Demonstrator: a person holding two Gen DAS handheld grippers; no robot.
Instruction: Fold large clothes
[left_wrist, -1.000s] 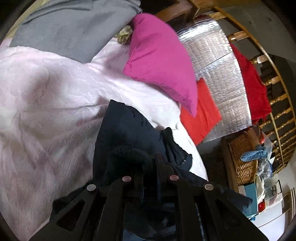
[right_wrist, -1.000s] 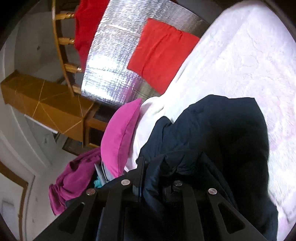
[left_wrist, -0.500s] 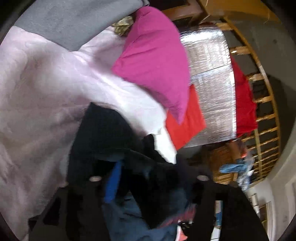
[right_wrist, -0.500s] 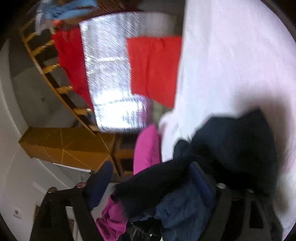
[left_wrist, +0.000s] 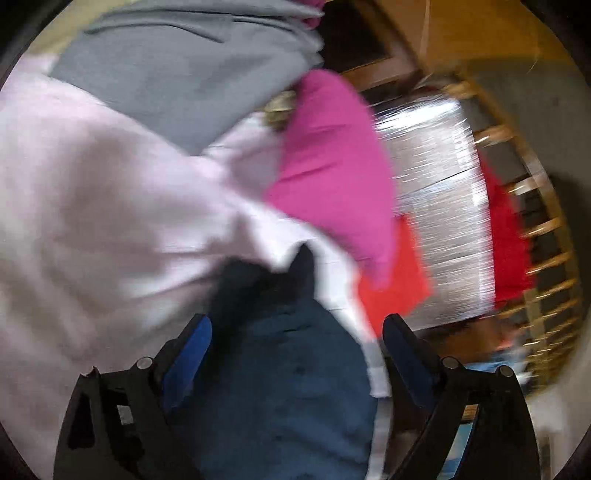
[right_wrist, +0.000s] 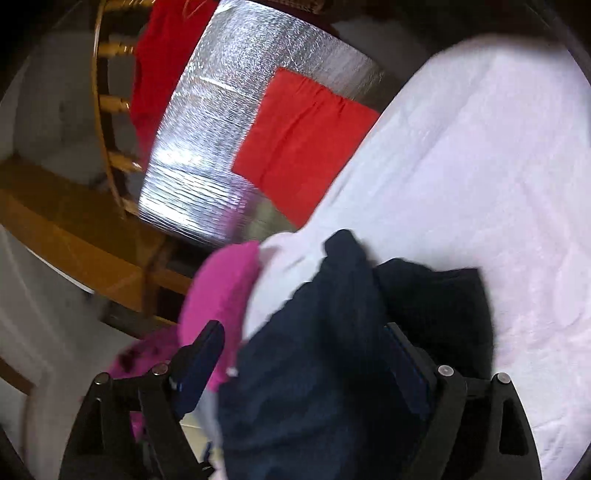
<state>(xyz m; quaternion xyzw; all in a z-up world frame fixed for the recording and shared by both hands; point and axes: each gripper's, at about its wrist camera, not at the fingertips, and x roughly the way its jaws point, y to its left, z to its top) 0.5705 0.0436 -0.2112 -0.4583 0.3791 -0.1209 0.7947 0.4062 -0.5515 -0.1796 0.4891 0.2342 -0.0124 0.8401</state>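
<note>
A dark navy garment (left_wrist: 288, 369) lies bunched on the pale pink bed cover (left_wrist: 92, 203). My left gripper (left_wrist: 297, 321) hovers over its near end. The jaws are opening wide, and the cloth lies between the blue pads (left_wrist: 192, 347) without being pressed. In the right wrist view the same garment (right_wrist: 424, 295) sits heaped on the bed cover (right_wrist: 480, 166). My right gripper (right_wrist: 303, 328) stands open around it. Cloth drapes against the right finger (right_wrist: 410, 358), and the left finger stands apart from the cloth.
A magenta pillow (left_wrist: 332, 166) and a grey cloth (left_wrist: 184, 66) lie further up the bed. Beyond the bed's edge hang a red cloth (right_wrist: 303, 144) and a silver foil sheet (right_wrist: 221, 110) against a wooden railing (left_wrist: 546, 221). A wooden box (right_wrist: 74, 229) stands nearby.
Both grippers were shut on the dark garment a second ago and now stand open. The garment has slumped onto the bed between the jaws. Both views shifted and rolled a little.
</note>
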